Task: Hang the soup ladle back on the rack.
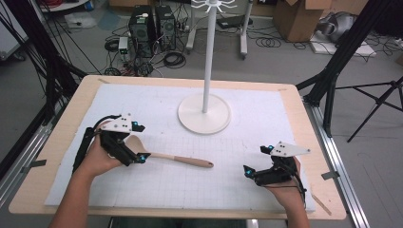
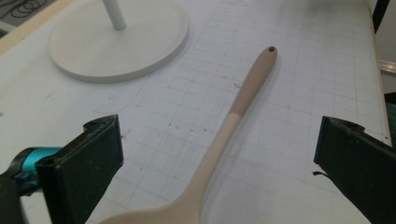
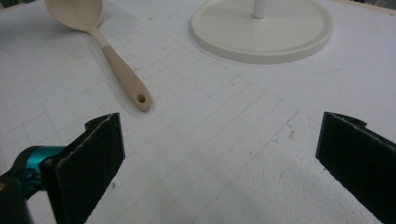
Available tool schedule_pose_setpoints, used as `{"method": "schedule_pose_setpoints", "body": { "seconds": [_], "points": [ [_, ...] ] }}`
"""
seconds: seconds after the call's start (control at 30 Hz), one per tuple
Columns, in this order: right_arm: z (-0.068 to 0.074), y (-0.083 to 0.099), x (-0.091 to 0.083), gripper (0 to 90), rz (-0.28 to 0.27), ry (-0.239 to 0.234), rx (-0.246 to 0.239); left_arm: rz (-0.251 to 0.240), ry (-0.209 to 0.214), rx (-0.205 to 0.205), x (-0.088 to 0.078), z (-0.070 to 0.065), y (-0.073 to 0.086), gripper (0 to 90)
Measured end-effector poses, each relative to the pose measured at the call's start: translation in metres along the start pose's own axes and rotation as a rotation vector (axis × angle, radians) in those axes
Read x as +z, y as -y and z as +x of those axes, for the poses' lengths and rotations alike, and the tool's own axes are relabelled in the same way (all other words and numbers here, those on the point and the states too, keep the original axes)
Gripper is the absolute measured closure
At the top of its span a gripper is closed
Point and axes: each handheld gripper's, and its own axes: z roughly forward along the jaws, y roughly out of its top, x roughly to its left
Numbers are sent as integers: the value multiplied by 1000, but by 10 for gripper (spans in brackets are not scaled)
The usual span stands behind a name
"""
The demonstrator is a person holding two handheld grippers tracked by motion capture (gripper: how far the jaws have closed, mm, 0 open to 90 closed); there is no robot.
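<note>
A wooden spoon (image 1: 176, 158) lies flat on the white gridded mat (image 1: 247, 128), bowl to the left and its darker handle end pointing right. My left gripper (image 1: 141, 142) is open and straddles the spoon's neck just ahead of the bowl. In the left gripper view the spoon (image 2: 224, 135) runs up between the two wide-apart jaws without touching either. My right gripper (image 1: 258, 160) is open near the mat's front right with nothing between its jaws. The right gripper view has the spoon (image 3: 116, 65) at upper left, well beyond the jaws.
A white stand with a round base (image 1: 204, 114) and a thin pole (image 1: 207, 57) rises at the mat's back centre, topped by a ring of hooks (image 1: 214, 4). The wooden table edge (image 1: 62, 137) frames the mat. Black tripod legs (image 1: 332, 71) stand at right.
</note>
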Motion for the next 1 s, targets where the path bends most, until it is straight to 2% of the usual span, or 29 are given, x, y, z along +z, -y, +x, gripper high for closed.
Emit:
{"method": "schedule_pose_setpoints", "body": {
  "seconds": [0.03,0.07,0.1,0.13,0.23,0.27,0.3,0.33,0.63,0.77,0.8,0.87,0.97,1.0],
  "points": [
    [0,0,0,3,0,0,0,0,0,0,0,0,0,17],
    [-1,0,0,3,-1,3,4,28,17,8,9,0,-3,17],
    [-1,0,0,3,-1,3,4,28,17,8,9,0,-3,17],
    [-1,1,0,3,0,2,3,68,32,15,18,-1,-4,17],
    [-1,1,1,3,3,2,7,91,50,14,27,-2,-6,17],
    [-1,1,2,3,4,-1,4,119,57,24,34,-2,-7,17],
    [-1,1,2,3,4,-1,4,119,57,24,34,-2,-7,17],
    [-1,1,2,3,5,-1,2,140,66,29,41,-3,-9,17],
    [-1,2,4,3,11,-4,7,187,95,48,63,-4,-18,52],
    [-1,2,5,3,12,-5,5,221,103,56,72,-4,-21,52],
    [-1,2,5,3,16,-8,6,247,106,60,77,-5,-23,52],
    [0,3,6,3,17,-8,5,251,113,63,82,-5,-23,53],
    [0,3,7,3,17,-9,5,265,122,59,87,-5,-22,106],
    [0,3,7,4,18,-12,5,291,139,56,93,-5,-20,139]
  ]
}}
